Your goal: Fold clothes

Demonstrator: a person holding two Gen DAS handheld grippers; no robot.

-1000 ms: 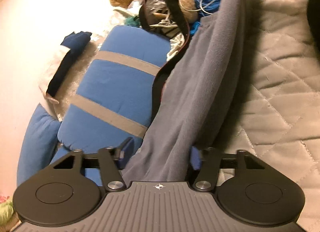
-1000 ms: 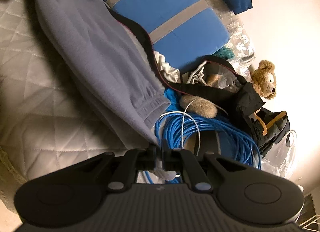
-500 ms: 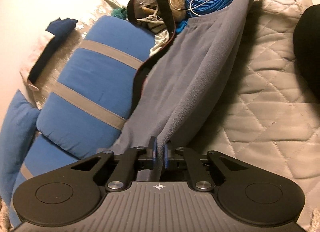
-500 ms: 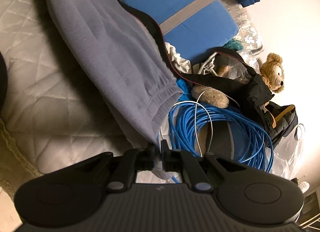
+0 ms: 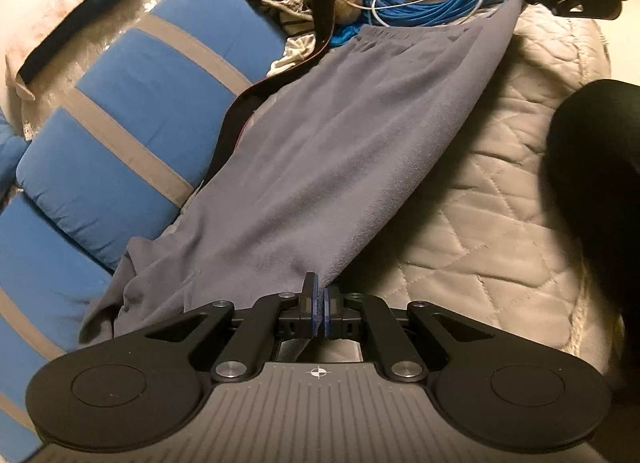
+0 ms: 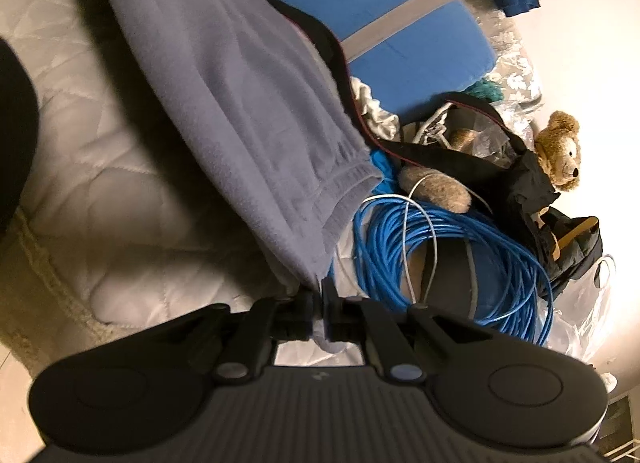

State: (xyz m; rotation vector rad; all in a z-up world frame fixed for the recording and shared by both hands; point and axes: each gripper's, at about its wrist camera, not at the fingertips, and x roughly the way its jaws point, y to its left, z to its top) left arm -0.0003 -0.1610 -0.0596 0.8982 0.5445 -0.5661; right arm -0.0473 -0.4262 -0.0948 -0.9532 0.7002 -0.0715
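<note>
Since a second back, left gripper (image 5: 319,309) has clamped fully on the near edge of the grey fleece garment (image 5: 340,151), where its jaws earlier stood wide around the cloth. Right gripper (image 6: 319,313) pinches the elastic-hemmed end, jaws nearly closed on fabric; seen upper right in the left view. Garment hangs stretched between both, lower centre to upper right, over the quilted beige mattress (image 5: 500,191), beside the blue striped cushion (image 5: 152,103) — likely tensioned flat for a fold.

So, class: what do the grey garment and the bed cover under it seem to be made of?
Grey garment: probably fleece, with a matte, fuzzy nap and soft folds.
Bed cover: seemingly quilted, padded fabric, pale with a slight sheen, puffed between stitched diamond lines.
</note>
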